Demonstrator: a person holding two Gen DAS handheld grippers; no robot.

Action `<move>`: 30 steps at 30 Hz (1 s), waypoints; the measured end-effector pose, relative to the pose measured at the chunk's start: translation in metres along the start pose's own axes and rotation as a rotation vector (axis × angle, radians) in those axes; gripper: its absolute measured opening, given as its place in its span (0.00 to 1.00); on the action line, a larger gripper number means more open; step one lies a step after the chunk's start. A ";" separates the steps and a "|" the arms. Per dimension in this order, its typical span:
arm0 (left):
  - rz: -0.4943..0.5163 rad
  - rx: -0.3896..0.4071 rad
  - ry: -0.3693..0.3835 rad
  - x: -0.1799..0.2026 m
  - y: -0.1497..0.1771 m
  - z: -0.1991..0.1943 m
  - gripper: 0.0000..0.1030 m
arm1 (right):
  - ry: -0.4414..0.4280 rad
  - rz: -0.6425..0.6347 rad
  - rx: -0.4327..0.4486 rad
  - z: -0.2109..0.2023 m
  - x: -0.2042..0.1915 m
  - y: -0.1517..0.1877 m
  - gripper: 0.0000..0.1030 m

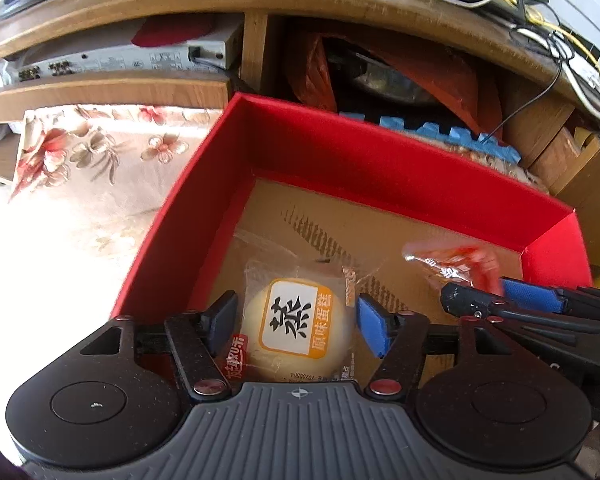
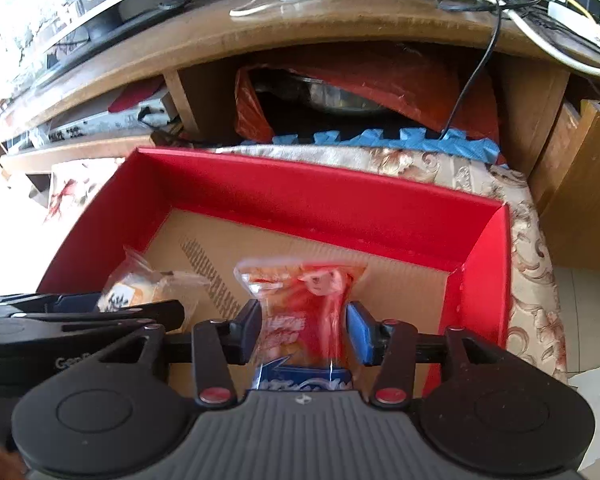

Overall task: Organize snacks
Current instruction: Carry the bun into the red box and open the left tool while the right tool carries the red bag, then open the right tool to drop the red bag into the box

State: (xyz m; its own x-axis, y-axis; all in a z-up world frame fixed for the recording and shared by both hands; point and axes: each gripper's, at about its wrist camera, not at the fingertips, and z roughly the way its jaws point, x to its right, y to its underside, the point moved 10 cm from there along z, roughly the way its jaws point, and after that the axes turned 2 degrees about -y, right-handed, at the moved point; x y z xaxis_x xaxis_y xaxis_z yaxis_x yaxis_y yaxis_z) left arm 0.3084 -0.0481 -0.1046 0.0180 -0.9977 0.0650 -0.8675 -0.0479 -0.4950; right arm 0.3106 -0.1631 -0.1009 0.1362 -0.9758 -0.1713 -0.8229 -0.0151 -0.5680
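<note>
Floor: floral rug, wooden shelf behind
Box (image 1: 380, 160): red, cardboard bottom, sits on the rug
Left gripper (image 1: 296, 322): fingers apart, off the cake (image 1: 296, 322) lying between them in the box
Right gripper (image 2: 303, 326): narrow, red packet (image 2: 306, 312) between fingers; grip unclear

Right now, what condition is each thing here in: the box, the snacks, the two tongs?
Red box: lid off, cardboard floor mostly bare.
Cake: sealed in clear wrap, lying in the box between the left tongs' pads.
Red packet: sealed, in the box between the right tongs' pads.
Left tongs: open, pads clear of the cake.
Right tongs: slightly open around the packet; grip unclear.
</note>
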 end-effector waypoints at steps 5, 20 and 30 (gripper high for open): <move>-0.010 0.030 0.006 -0.002 -0.005 -0.012 0.76 | -0.012 0.008 0.020 -0.010 0.000 -0.005 0.47; -0.022 0.083 0.057 -0.009 0.004 -0.056 0.82 | -0.028 -0.010 0.088 -0.056 -0.017 0.000 0.47; -0.034 0.069 0.053 -0.034 0.040 -0.085 0.82 | -0.074 -0.044 0.049 -0.081 -0.048 0.047 0.47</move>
State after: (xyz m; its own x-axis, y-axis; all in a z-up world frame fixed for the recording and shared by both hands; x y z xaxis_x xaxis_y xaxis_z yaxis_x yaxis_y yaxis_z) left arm 0.2311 -0.0125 -0.0526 0.0190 -0.9917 0.1272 -0.8305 -0.0865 -0.5502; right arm 0.2208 -0.1345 -0.0543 0.2132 -0.9556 -0.2035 -0.7873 -0.0447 -0.6149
